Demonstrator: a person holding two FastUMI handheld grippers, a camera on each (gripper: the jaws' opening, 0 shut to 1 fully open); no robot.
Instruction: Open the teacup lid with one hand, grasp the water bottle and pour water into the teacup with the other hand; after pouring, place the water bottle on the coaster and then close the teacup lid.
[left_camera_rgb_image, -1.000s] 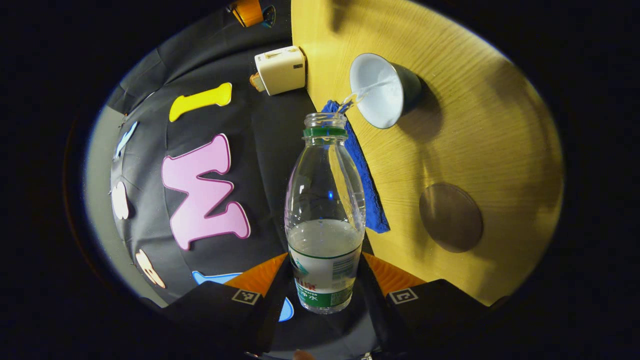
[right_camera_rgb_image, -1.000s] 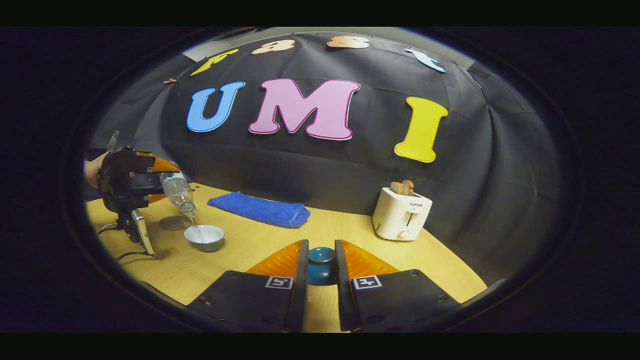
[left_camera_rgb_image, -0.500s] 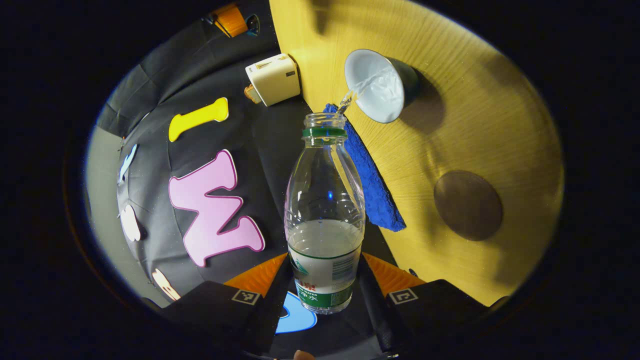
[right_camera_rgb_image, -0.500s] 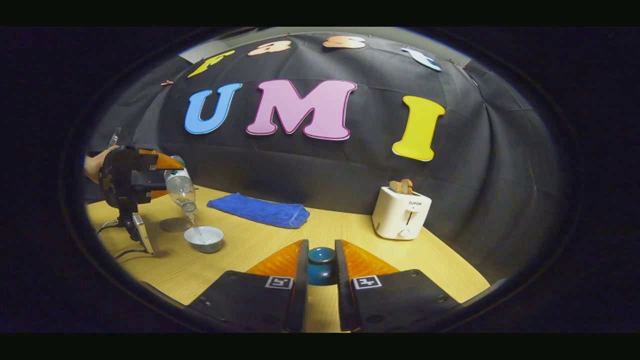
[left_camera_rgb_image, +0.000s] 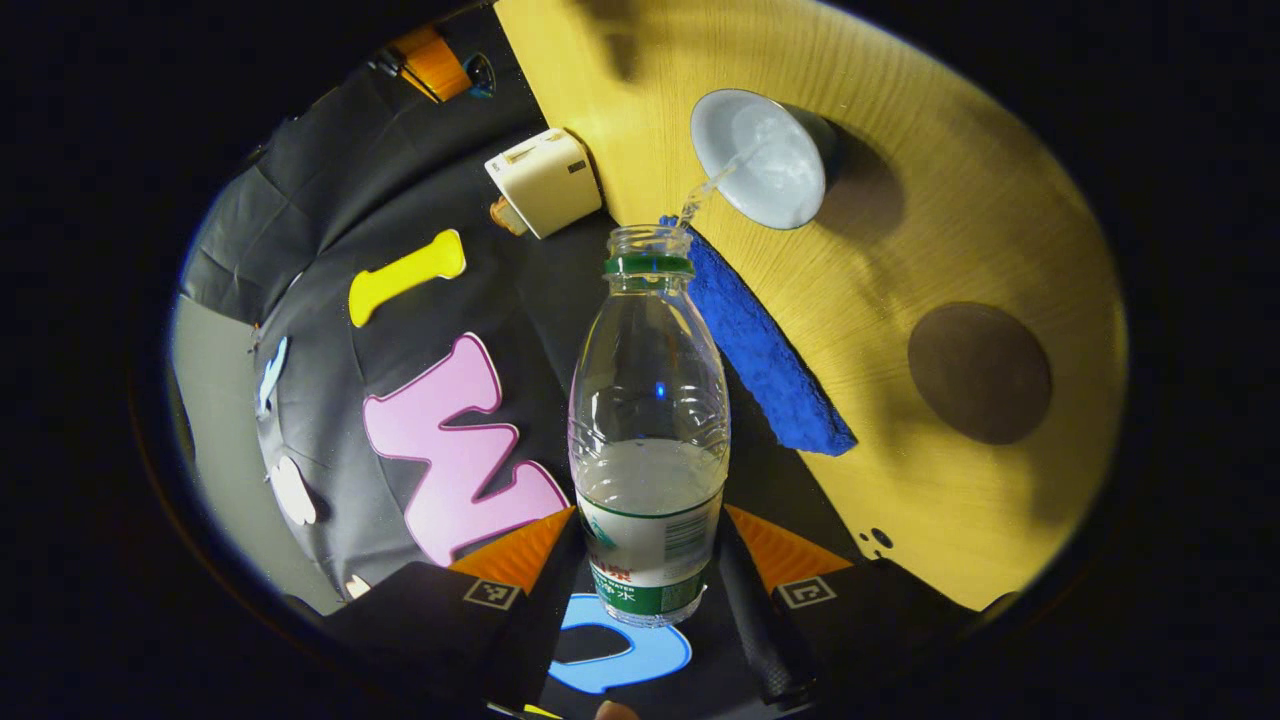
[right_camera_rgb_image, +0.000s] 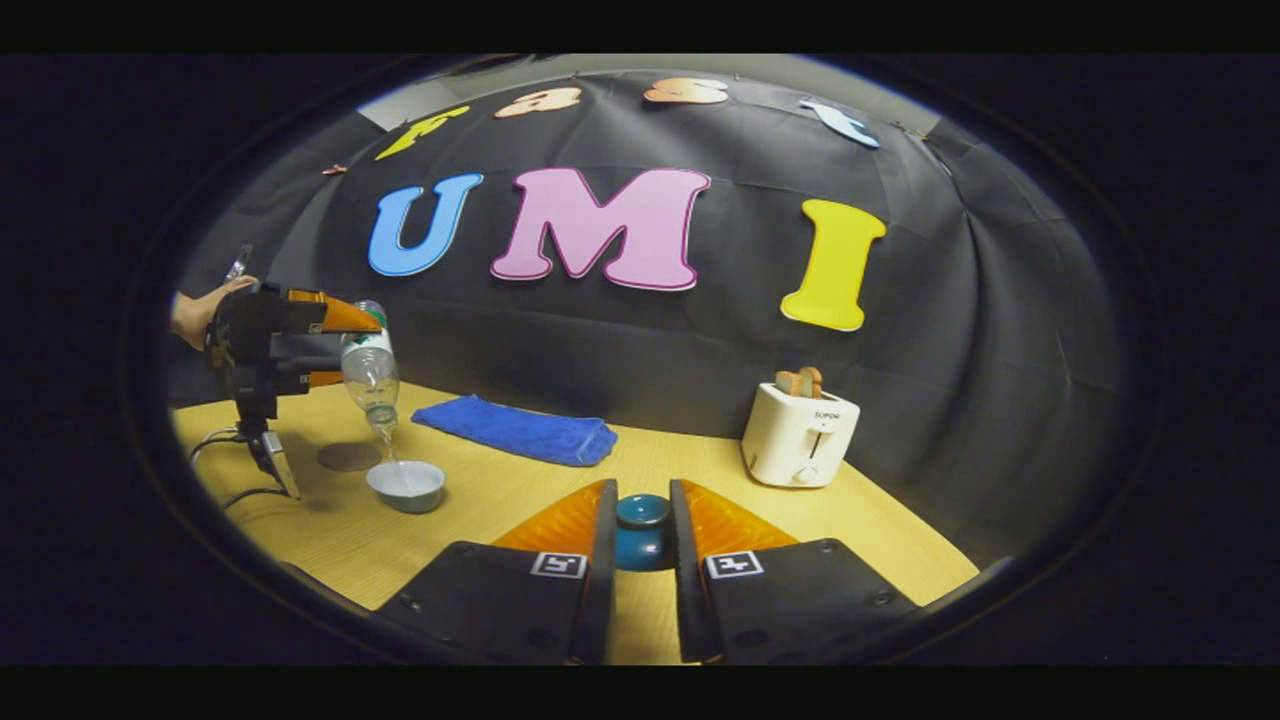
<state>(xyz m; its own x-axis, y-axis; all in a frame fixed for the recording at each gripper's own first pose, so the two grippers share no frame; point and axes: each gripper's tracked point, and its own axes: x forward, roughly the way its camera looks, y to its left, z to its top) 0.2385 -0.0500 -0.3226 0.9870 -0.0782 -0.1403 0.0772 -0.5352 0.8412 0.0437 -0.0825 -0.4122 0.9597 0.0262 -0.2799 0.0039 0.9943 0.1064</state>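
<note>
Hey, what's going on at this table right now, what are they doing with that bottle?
A person is pouring water. The left gripper is shut on the uncapped water bottle, tipped mouth-down above the open teacup, and a thin stream is running into the cup. The right gripper holds the teacup lid off to the side, away from the cup. The round coaster sits bare on the table beside the cup. A blue towel and a toaster stand further back.
</note>
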